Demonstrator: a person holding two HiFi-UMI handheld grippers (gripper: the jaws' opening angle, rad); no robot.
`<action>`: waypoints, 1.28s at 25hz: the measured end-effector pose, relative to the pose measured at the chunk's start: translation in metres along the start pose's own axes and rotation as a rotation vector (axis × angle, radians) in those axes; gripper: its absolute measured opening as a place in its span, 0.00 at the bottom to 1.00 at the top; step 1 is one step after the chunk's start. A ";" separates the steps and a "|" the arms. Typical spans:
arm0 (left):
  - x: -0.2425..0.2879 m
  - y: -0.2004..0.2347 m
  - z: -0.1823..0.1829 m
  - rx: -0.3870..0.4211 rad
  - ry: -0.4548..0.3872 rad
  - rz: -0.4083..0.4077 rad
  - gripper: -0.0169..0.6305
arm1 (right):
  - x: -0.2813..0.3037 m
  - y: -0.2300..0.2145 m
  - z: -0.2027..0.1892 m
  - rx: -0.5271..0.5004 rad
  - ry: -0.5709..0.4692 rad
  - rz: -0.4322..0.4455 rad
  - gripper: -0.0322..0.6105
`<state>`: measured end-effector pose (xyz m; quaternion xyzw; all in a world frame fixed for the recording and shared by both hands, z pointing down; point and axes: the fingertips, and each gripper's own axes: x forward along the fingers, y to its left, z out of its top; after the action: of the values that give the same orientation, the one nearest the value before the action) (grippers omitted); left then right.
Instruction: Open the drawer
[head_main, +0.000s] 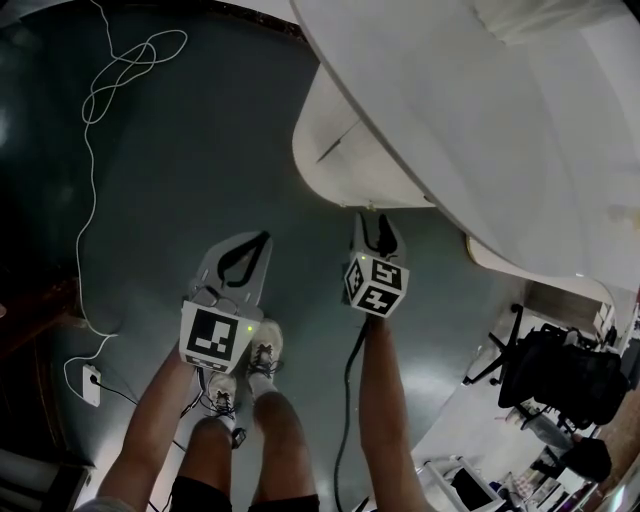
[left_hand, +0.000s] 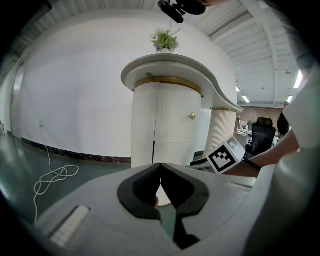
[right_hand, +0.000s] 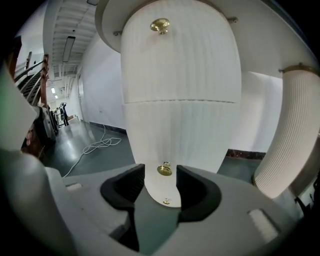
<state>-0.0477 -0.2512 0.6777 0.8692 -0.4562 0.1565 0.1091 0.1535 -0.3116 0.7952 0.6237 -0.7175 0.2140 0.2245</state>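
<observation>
My right gripper (right_hand: 160, 174) has its fingers (right_hand: 126, 189) released; the lower brass knob (right_hand: 164, 170) of the drawer (right_hand: 182, 135), at the desk's (head_main: 480, 120) rounded end, shows between them, untouched. My left gripper (left_hand: 160, 169) is clenched, empty.

Dim, fisheye-warped edges, dark vignette

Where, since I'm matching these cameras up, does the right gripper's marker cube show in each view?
Head view: the marker cube sits just right of centre, at mid-height.
Left gripper view: lower right, tilted, with its black-and-white face showing.
Right gripper view: not in it.
Shared landmark: the white cable looped on the dark floor, upper left in the head view, lower left in the left gripper view, and left of centre in the right gripper view.
</observation>
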 end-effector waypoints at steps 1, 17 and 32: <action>0.000 0.001 -0.001 -0.002 0.001 0.002 0.04 | 0.004 0.000 0.000 0.002 0.007 -0.003 0.36; -0.007 0.011 -0.015 -0.024 0.029 0.035 0.04 | 0.022 -0.005 -0.006 -0.011 0.073 -0.022 0.23; -0.021 0.001 -0.017 -0.023 0.034 0.037 0.04 | 0.000 0.003 -0.022 -0.046 0.085 0.005 0.21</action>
<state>-0.0628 -0.2300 0.6858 0.8565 -0.4719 0.1682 0.1238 0.1520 -0.2983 0.8125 0.6071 -0.7135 0.2240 0.2685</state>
